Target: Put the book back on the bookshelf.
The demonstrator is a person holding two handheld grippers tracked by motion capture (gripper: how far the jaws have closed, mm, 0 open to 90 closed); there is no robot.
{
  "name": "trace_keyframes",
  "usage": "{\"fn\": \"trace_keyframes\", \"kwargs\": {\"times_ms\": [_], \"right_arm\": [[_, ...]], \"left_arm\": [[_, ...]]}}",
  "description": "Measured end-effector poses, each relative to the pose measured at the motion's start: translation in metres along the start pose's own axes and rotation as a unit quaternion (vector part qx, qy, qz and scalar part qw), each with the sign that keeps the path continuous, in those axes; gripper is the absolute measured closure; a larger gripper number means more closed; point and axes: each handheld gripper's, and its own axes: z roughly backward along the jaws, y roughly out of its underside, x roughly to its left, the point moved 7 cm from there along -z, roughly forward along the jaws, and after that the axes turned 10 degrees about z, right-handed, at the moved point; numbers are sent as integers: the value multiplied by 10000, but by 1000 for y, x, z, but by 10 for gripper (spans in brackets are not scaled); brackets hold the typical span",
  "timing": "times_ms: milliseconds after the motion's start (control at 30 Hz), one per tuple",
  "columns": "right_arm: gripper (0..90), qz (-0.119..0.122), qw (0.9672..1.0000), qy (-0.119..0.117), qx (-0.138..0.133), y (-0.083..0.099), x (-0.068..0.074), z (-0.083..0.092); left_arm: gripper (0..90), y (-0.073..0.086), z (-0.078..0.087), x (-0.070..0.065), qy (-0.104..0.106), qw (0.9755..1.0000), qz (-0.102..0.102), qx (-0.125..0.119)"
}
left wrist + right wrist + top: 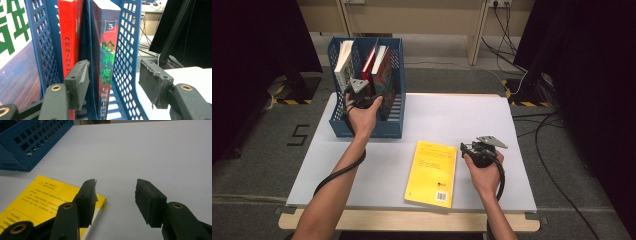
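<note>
At the bench's far left corner we have the blue rack (384,127), three slots, books standing upright in it. Left slot: a white-spined book (343,62). Next slot: a red book (371,57), leaning slightly. Right slot: the dark book (384,70) with green lettering on its spine.

Our left gripper (362,92) sits at the rack's near side, reaching into it from above the front wall. In the left gripper view the jaws stand apart — the dark book (106,57) and the rack's right wall (125,62) are both between them, and neither pad presses on anything. Left pad is just beside the red book (70,40), right pad is outside the rack, clear of the wall. So it's open, holding nothing.

Moving right: the yellow book (432,172) lies flat near the bench's front edge, about mid-width, well apart from the rack.

Just right of it, our right gripper (474,150) is low over the bench, jaws pointing toward the book's far right corner. In the right gripper view the jaws are spread wide — left jaw over the yellow book's (37,202) corner, right jaw over bare bench (150,150). Nothing gripped.
</note>
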Motion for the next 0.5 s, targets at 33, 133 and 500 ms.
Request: {"fn": "trace_keyframes", "kwargs": {"times_ms": [33, 133, 500], "right_arm": [[503, 4, 10000, -7, 14, 0, 0, 0], [504, -10, 10000, 0, 13, -2, -1, -1], [505, -94, 9999, -73, 112, -4, -1, -2]], "left_arm": [[398, 0, 2, 0, 15, 10000, -24, 16], [398, 2, 6, -1, 31, 10000, -42, 25], [389, 10, 21, 3, 89, 9998, -7, 205]]}}
